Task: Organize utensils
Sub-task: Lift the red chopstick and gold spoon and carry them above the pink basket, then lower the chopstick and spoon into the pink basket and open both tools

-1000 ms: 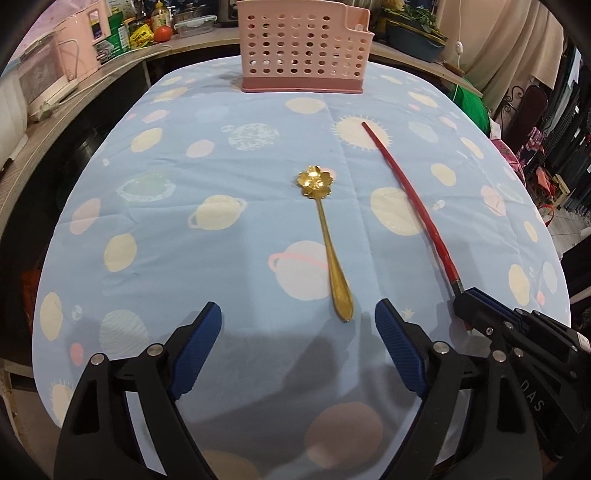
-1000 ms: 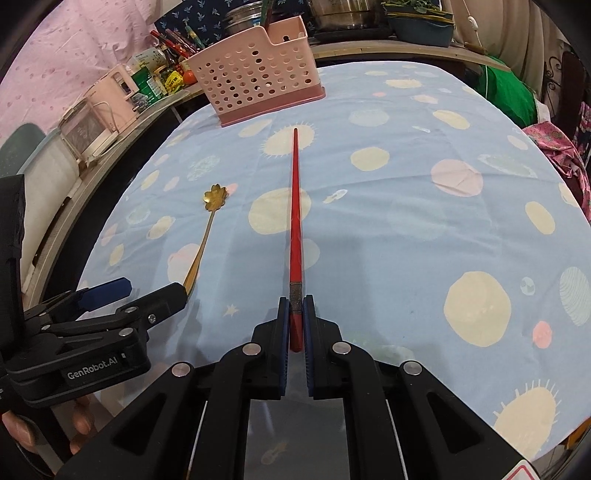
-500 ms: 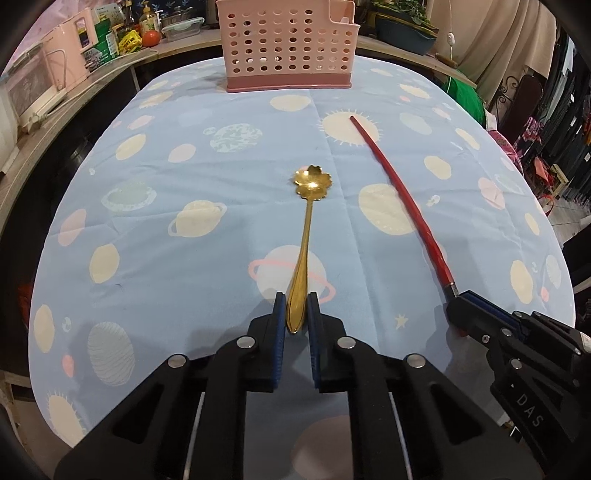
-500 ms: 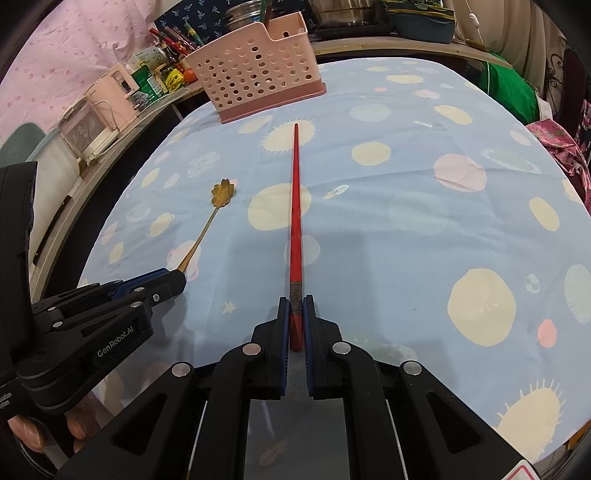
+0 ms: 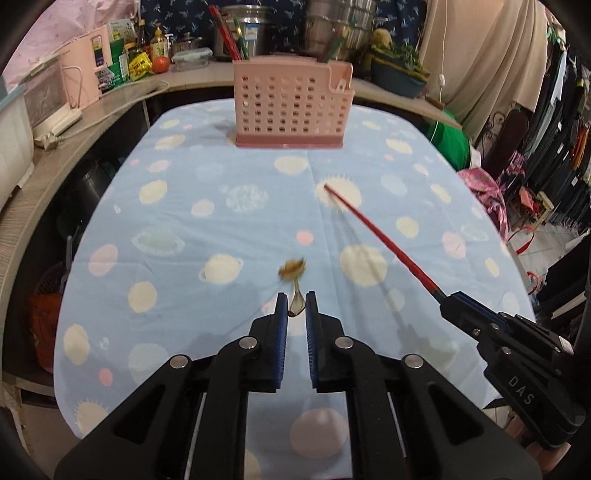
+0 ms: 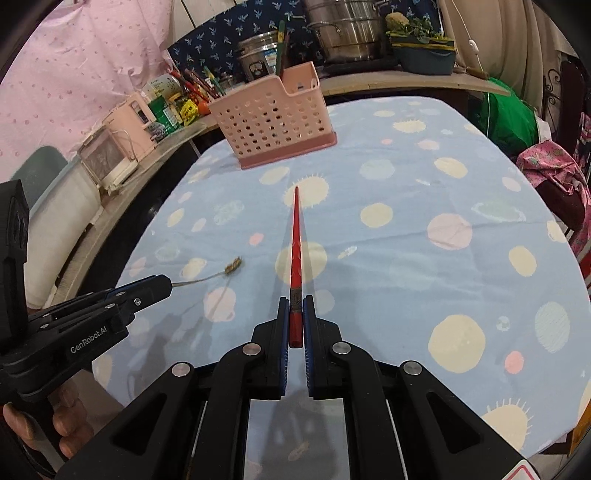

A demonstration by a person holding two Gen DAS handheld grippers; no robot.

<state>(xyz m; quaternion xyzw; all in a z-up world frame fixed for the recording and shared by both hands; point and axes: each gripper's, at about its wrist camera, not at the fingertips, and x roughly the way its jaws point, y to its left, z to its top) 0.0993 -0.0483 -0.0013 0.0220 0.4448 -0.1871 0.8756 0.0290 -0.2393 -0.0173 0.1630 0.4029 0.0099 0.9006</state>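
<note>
My left gripper is shut on the handle of a gold spoon with a flower-shaped bowl and holds it above the blue tablecloth. The spoon points forward and also shows in the right wrist view. My right gripper is shut on the end of a red chopstick, lifted off the cloth and pointing toward the pink perforated utensil basket. The basket stands at the far end of the table in the left wrist view. The chopstick and right gripper show there too.
The table has a blue planet-print cloth. A curved counter at the left and back holds a pink appliance, bottles and steel pots. A green bag and clothes are at the right.
Both grippers have risen from the table. The left one closed on the spoon handle and lifted it; the right one lifted the chopstick. The basket now appears lower in both views.
</note>
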